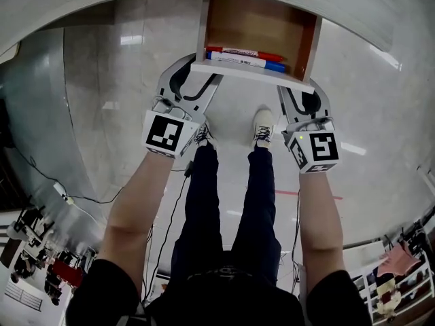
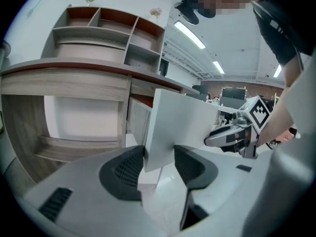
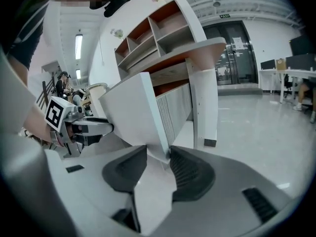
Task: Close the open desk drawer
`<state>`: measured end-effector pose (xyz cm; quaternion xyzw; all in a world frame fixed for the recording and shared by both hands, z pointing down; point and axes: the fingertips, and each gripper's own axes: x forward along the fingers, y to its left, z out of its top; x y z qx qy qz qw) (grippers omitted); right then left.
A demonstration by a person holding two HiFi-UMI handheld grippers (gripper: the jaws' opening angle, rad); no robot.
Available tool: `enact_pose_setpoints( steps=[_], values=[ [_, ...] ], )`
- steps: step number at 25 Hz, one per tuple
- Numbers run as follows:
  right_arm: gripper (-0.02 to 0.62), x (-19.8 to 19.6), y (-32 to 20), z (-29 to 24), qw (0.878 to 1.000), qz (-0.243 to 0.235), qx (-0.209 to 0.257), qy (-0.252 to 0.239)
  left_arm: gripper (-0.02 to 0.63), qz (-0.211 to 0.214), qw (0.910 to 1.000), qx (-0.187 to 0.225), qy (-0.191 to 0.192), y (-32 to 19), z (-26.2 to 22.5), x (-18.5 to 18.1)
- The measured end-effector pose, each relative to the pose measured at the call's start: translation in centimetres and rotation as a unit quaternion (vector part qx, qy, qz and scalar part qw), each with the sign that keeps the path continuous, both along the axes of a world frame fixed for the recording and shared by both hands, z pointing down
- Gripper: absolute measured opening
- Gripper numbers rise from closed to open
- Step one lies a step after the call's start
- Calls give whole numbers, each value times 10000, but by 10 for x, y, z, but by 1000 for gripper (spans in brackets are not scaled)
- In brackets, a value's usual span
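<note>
Left tool (image 2: 159,156) clamps drawer front (image 2: 190,122) (markers (image 1: 245,58) inside).

Arms (image 1: 132,202) reaching fwd, L claw (image 2: 159,157) clamped on drawer front (image 1: 251,73), R claw (image 3: 158,157) jaws closing on it

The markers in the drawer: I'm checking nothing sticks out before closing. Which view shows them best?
The head view: it looks down into the open drawer, where the red marker and blue marker lie just behind the drawer front. Both gripper views face only that front's white outside, so neither shows the markers.
</note>
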<state>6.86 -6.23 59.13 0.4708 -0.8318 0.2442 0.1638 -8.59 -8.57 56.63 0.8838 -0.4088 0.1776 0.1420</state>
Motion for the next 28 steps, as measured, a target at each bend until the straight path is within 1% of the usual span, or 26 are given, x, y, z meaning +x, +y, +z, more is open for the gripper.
enact_pose_setpoints(
  steps=[4, 8, 14, 19, 26, 28],
  values=[
    [160, 1, -1, -7, 9999, 121, 28, -16, 207, -12, 9999, 134, 26, -4, -10, 1],
    [158, 5, -4, -7, 9996, 269, 38, -63, 207, -28, 10000, 55, -31, -4, -7, 3],
    [158, 9, -25, -11, 9986, 488, 140, -139, 207, -203, 9996, 172, 16, -27, -12, 8],
    [158, 20, -48, -20, 9976, 656, 122, -211, 207, -244, 9995, 218, -35, -50, -21, 19],
    [160, 17, -81, -20, 9961, 837, 59, -254, 206, -639, 9977, 225, -58, -84, -23, 16],
    [160, 17, -89, -20, 9957, 897, 46, -249, 206, -690, 9973, 232, -41, -92, -23, 15]
  ],
)
